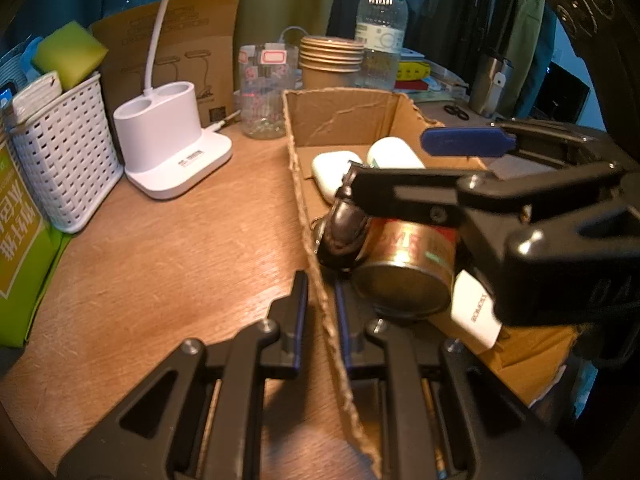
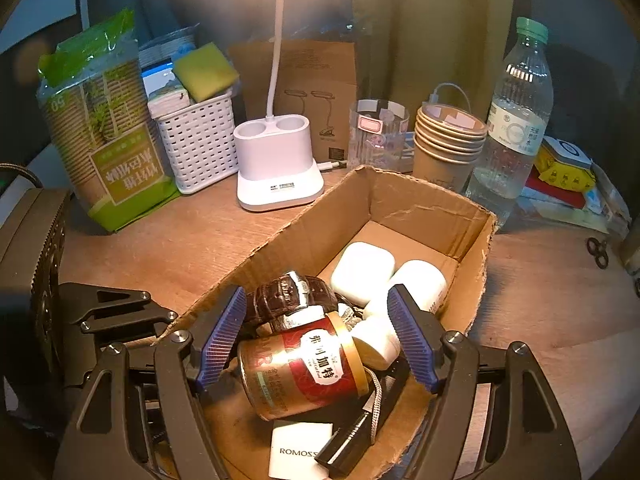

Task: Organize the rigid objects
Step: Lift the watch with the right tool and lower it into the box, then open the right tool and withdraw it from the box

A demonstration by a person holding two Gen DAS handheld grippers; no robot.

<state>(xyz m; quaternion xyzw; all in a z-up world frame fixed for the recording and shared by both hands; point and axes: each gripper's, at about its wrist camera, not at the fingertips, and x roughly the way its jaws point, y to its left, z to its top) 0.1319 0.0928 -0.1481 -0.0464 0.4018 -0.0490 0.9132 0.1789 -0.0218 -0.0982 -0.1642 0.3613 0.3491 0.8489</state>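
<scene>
A cardboard box (image 1: 340, 120) (image 2: 424, 204) sits on the wooden table. My left gripper (image 1: 320, 286) is shut on the box's near side wall, whose edge runs between the pads. Inside lie a red and gold can (image 2: 304, 364) (image 1: 404, 264) on its side, a watch with a dark leather strap (image 2: 288, 300) (image 1: 344, 232), two white cases (image 2: 362, 268) (image 1: 332, 168), a small white jar (image 2: 376, 340) and a white charger (image 2: 300, 452) (image 1: 476, 308). My right gripper (image 2: 316, 292) (image 1: 388, 162) hangs open over the can and watch, its blue pads (image 2: 224, 336) apart from both.
Behind the box stand a white lamp base (image 2: 276, 164), a white basket (image 2: 200, 148) with a sponge, a green pack of paper cups (image 2: 108, 140), a glass jar (image 2: 376, 132), stacked paper cups (image 2: 444, 148) and a water bottle (image 2: 512, 120). Small scissors (image 2: 598, 252) lie at right.
</scene>
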